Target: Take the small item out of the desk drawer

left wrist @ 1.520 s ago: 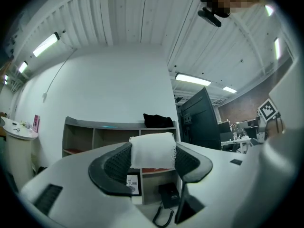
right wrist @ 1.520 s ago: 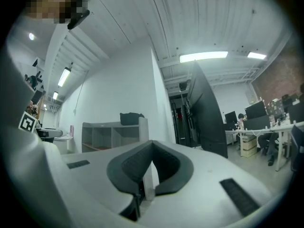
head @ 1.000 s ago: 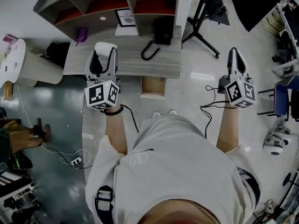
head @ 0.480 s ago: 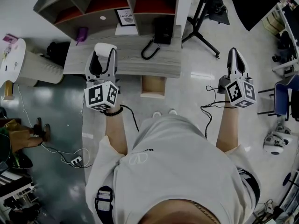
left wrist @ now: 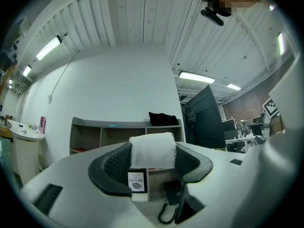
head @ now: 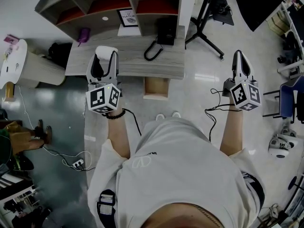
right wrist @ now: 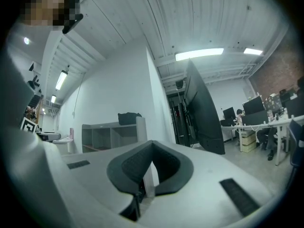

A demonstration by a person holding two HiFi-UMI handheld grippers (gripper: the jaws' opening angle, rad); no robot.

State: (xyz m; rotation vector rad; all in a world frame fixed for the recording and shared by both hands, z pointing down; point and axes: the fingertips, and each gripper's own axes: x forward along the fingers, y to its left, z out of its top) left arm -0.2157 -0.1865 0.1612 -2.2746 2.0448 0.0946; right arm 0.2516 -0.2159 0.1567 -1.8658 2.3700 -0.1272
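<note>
The person (head: pixel 175 175) in a white shirt fills the lower middle of the head view, with both arms reaching up the frame. A grey wooden desk (head: pixel 142 63) lies across the upper middle, with a shelf unit (head: pixel 102 6) behind it at the top edge. A round white stand (head: pixel 21 63) sits at the upper left.

Just below the desk's front edge, at the centre of the frame, a light wooden drawer (head: pixel 156 88) stands pulled out. A black phone (head: pixel 165 32) with a coiled cord rests on the desk's upper right part. A small framed sign (head: pixel 127 18) stands just left of it.

The left gripper (head: pixel 106 56) hangs over the left part of the desk. Its jaws are clamped on a small white item (left wrist: pixel 152 151), a cloth-like roll held crosswise between the pads. The right gripper (head: pixel 239 55) is at the right of the frame, over the floor and well apart from the desk. Its jaws are closed together with nothing between them.
</note>
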